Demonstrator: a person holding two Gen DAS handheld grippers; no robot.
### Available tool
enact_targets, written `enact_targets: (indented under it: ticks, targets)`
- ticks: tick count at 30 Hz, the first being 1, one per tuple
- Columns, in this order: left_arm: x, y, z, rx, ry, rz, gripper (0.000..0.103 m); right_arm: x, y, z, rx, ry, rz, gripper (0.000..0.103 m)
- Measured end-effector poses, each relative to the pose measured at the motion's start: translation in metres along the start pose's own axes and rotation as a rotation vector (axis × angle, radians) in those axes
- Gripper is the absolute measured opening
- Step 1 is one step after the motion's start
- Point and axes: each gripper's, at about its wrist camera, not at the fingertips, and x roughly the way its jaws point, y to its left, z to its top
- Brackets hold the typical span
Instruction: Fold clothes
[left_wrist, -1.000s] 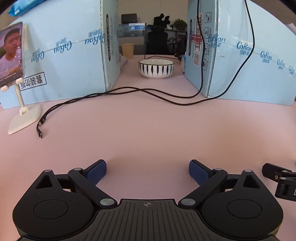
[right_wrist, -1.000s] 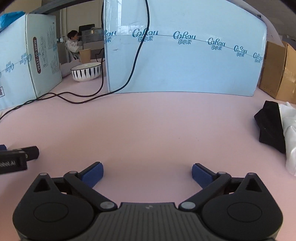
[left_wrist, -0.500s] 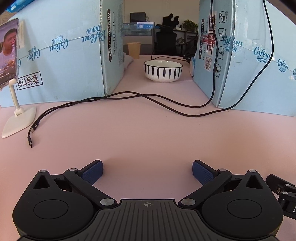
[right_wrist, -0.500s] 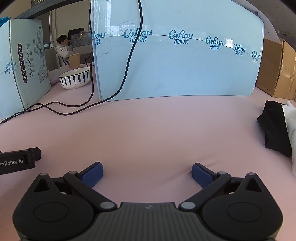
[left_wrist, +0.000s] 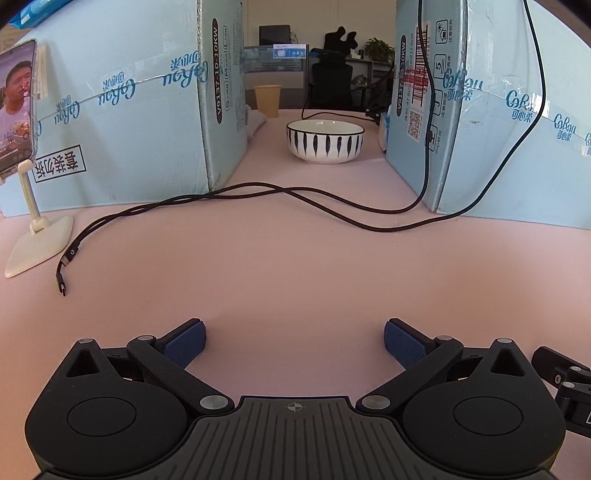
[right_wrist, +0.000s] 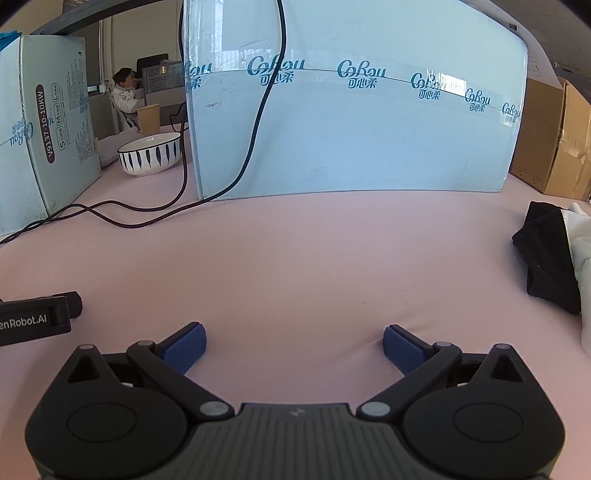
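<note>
A pink cloth (left_wrist: 295, 266) covers the whole table surface and lies flat under both grippers. My left gripper (left_wrist: 294, 341) is open, blue pads wide apart, low over the pink cloth with nothing between them. My right gripper (right_wrist: 294, 345) is also open, its right pad pressing a small dimple into the pink cloth (right_wrist: 295, 258). A black garment (right_wrist: 546, 251) lies crumpled at the right edge beside a white garment (right_wrist: 581, 243), well to the right of the right gripper. The left gripper's body (right_wrist: 33, 319) shows at the left edge of the right wrist view.
Light blue cartons (left_wrist: 122, 122) (right_wrist: 351, 125) wall the back. A striped bowl (left_wrist: 325, 140) sits in the gap between them. Black cables (left_wrist: 221, 199) trail across the cloth. A phone on a white stand (left_wrist: 26, 206) is at far left. A brown box (right_wrist: 554, 140) stands at right.
The left wrist view has swung slightly back left, so the phone stand and cable end sit further in. The right wrist view shifted a little; both grippers stay open.
</note>
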Motion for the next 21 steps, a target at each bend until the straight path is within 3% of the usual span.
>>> enact_targets:
  ticks: [21]
  targets:
    - [-0.0001,0.0004,-0.0001,-0.002,-0.002,0.0,0.103,-0.001,-0.0002,-0.0009,0.006,0.001,0.0,0.103]
